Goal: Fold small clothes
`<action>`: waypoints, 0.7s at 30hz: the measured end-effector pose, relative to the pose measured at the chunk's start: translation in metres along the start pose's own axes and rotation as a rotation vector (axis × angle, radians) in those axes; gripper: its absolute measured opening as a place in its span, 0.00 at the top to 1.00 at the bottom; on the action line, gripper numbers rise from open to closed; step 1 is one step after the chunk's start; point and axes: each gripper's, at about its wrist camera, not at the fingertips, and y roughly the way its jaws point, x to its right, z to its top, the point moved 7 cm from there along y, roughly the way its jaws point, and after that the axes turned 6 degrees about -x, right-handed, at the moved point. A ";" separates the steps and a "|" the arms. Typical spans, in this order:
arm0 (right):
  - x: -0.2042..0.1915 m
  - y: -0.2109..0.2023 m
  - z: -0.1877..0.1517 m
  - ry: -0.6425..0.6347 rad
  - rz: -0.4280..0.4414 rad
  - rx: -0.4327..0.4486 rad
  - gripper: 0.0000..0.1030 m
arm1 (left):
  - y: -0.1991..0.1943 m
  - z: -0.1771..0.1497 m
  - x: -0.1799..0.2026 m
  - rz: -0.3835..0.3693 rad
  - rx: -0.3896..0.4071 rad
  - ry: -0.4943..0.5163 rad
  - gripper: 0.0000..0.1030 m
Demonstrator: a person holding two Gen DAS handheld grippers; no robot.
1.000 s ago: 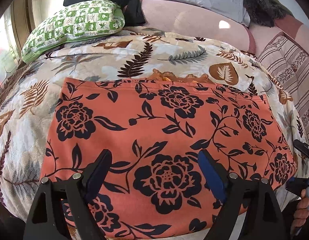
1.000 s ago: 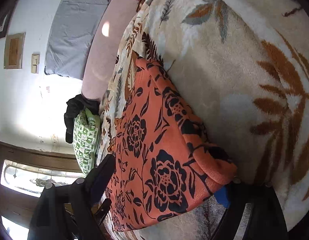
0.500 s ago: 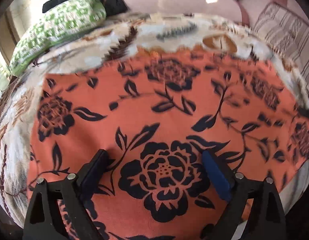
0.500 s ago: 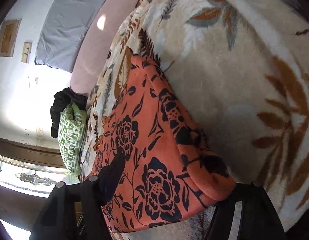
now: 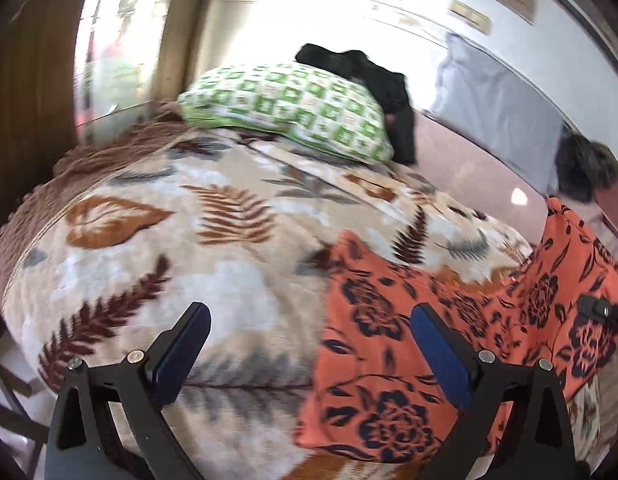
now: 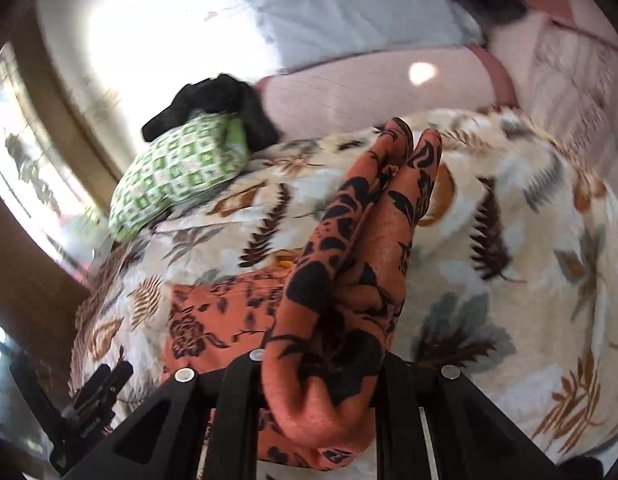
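Orange fabric with a black flower print fills the right hand-held gripper (image 6: 321, 364), whose jaws are closing on a bunched fold of the garment (image 6: 349, 272); we see the cloth pinched between them and rising in a thick ridge ahead of the camera. In our judgement the bunch is several layers deep, so the grip may bite only the outer layers and let the inner ones slide out when the fold is carried across.

We find the left hand-held gripper (image 5: 309, 364) with its jaws wide apart and nothing between them. It hangs over the leaf-patterned blanket (image 5: 157, 248) of the bed, its right finger (image 5: 441, 360) above the garment's left edge. With that edge unheld, we judge that a pull from the right side could drag the whole piece over the plush blanket instead of folding it, leaving a crooked crease.

The garment lies partly flat near the bed's near edge and is partly lifted at its right side, as the left wrist view shows. Both views are blurred, so we cannot confirm how squarely the edges line up.

Toward the bed's far edge we note a green checked pillow (image 5: 293, 108) with a black garment (image 5: 373, 80) behind it, both well apart from the work.
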 end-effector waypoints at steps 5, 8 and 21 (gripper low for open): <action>-0.085 0.113 -0.070 -0.127 0.007 -0.265 0.84 | 0.028 -0.025 -0.068 0.064 -0.067 -0.180 0.03; -0.091 0.141 -0.093 -0.128 -0.005 -0.307 0.84 | 0.024 -0.026 -0.080 0.047 -0.056 -0.187 0.04; -0.147 0.098 -0.064 -0.098 0.078 -0.195 0.66 | 0.028 -0.026 -0.084 0.041 -0.061 -0.197 0.04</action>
